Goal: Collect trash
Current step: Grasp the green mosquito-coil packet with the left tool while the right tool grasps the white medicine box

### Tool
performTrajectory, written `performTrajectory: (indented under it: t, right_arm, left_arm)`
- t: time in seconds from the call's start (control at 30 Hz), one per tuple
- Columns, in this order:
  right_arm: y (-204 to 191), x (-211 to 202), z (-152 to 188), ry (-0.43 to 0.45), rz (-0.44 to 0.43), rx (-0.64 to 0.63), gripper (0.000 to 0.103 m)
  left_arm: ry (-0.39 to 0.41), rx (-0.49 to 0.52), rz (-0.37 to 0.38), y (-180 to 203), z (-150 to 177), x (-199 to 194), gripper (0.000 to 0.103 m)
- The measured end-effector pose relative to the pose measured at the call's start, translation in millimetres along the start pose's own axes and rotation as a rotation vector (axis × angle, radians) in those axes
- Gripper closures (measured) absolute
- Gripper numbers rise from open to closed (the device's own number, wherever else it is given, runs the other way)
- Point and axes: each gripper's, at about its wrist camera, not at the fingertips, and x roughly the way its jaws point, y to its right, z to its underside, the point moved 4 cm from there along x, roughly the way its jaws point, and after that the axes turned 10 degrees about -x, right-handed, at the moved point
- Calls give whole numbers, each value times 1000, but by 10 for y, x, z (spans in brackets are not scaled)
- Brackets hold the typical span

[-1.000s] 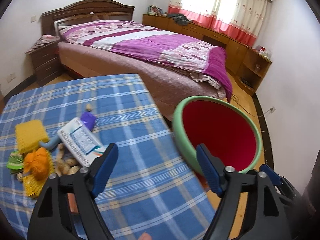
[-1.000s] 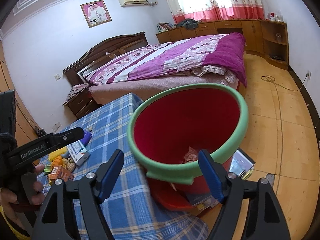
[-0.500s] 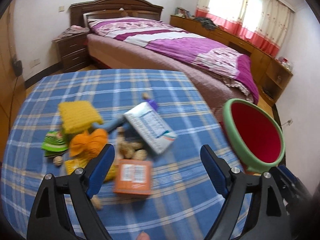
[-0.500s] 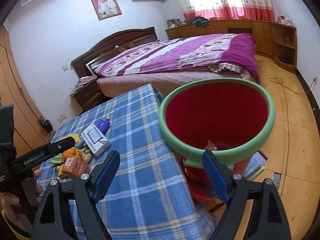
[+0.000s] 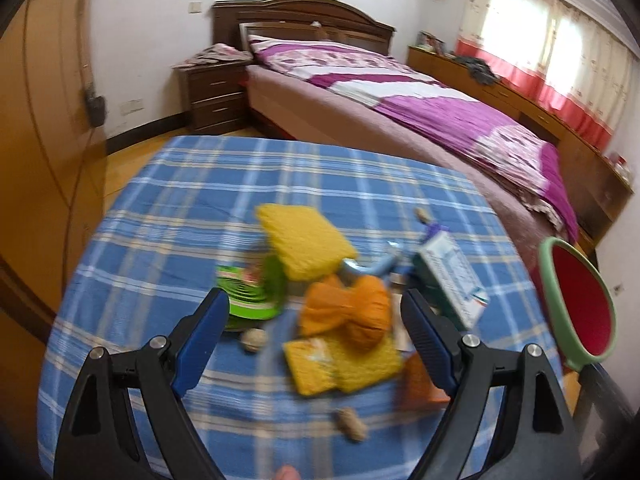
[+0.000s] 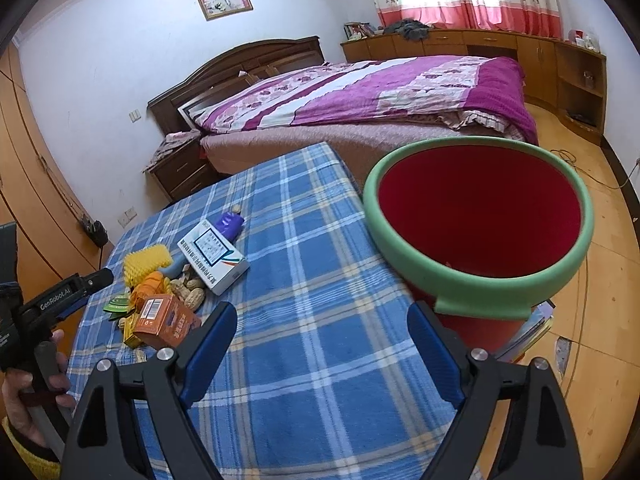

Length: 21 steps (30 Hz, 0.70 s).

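Note:
A pile of trash lies on the blue plaid table [image 5: 192, 208]: an orange wrapper [image 5: 348, 312], a yellow sponge [image 5: 304, 240], a green packet [image 5: 248, 292], a white box [image 5: 452, 276], an orange box [image 6: 166, 320], peanuts [image 6: 188, 290] and a purple bottle [image 6: 229, 226]. My left gripper [image 5: 316, 336] is open and empty just above the orange wrapper; it also shows in the right wrist view [image 6: 76, 288]. My right gripper [image 6: 322, 344] is open and empty over the table, left of the red bin with a green rim [image 6: 480, 216].
A bed with a purple cover [image 6: 380, 92] stands behind the table. A nightstand [image 5: 216, 92] is at the far left, a wooden wardrobe [image 5: 36, 120] along the left wall. Papers lie on the floor under the bin [image 6: 532, 328].
My left gripper has swung left from the bin to the trash pile and come closer to it. My right gripper has pulled back and left from the bin, over the table.

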Motion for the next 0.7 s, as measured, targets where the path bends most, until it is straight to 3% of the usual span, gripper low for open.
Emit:
performTrajectory:
  t: [0.27, 0.7]
  right_arm:
    - [-122, 135, -2, -32, 1, -11, 14]
    - [-221, 287, -62, -69, 4, -36, 14]
  left_arm:
    - [-30, -62, -69, -362, -83, 261, 16]
    - [-119, -59, -109, -459, -57, 700, 16]
